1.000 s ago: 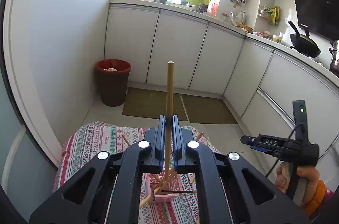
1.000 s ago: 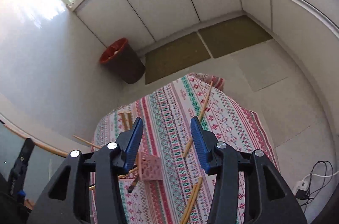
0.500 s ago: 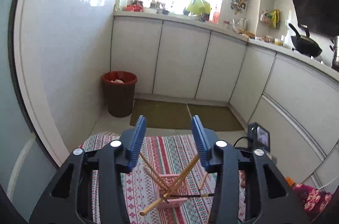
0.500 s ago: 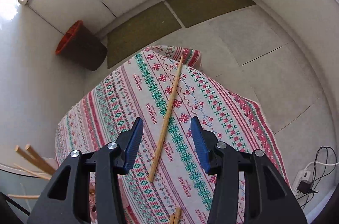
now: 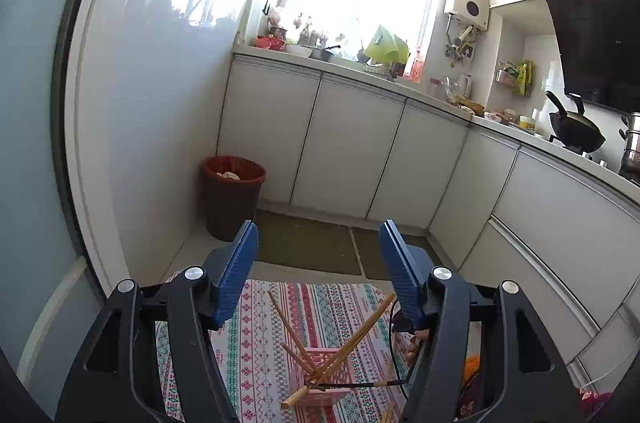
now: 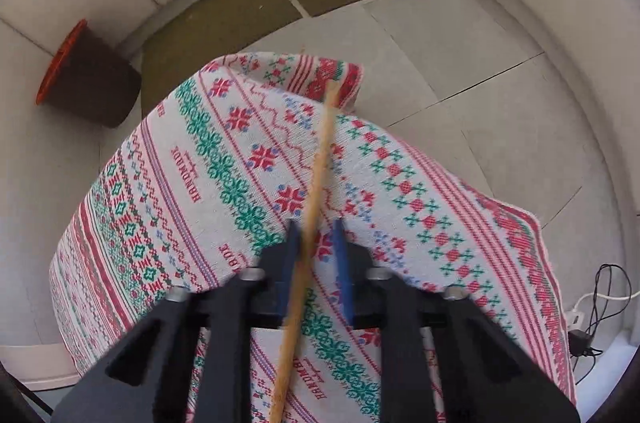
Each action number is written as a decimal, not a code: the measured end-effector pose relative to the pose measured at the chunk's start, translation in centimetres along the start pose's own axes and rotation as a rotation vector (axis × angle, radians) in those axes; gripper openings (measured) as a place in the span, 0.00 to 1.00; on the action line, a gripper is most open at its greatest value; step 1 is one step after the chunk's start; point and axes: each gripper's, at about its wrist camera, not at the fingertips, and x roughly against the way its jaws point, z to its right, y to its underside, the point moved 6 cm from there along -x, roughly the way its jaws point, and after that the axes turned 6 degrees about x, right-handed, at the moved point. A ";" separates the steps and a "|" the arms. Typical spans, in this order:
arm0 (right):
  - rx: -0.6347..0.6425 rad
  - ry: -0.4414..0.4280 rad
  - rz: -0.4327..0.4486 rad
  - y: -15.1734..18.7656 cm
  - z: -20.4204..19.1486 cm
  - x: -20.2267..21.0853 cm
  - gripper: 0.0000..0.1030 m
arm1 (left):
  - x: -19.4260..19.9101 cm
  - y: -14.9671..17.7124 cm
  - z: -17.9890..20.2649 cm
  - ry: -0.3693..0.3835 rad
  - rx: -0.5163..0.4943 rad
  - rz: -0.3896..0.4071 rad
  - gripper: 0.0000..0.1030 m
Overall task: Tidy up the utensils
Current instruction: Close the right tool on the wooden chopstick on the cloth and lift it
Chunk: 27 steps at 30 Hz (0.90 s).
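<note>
Chopstick [image 6: 316, 183] is seen between the narrowed jaws of the right gripper [image 6: 316, 235], lying on the tablecloth [image 6: 168, 183] and reaching toward its far edge. The left gripper [image 5: 318, 235] is opening, with nothing between its jaws, above the pink holder [image 5: 320, 379] where chopsticks are leaned.

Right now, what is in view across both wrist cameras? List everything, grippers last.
Chopstick: one, tan, lying on the tablecloth between the right gripper's fingers.
Holder: one, pink, on the tablecloth, with several tan chopsticks leaning out.
Tablecloth: one, white with red and green patterns.
Bin: one, brown with a red rim, by the cabinets.
Wok: one, black, on the stove.
Left gripper: jaws opening, nothing between.
Right gripper: shut on the chopstick.
</note>
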 end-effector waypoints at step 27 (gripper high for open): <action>0.170 -0.320 0.980 13.2 -11.0 34.8 0.07 | 5.0 0.1 -7.3 -0.019 0.253 0.004 0.59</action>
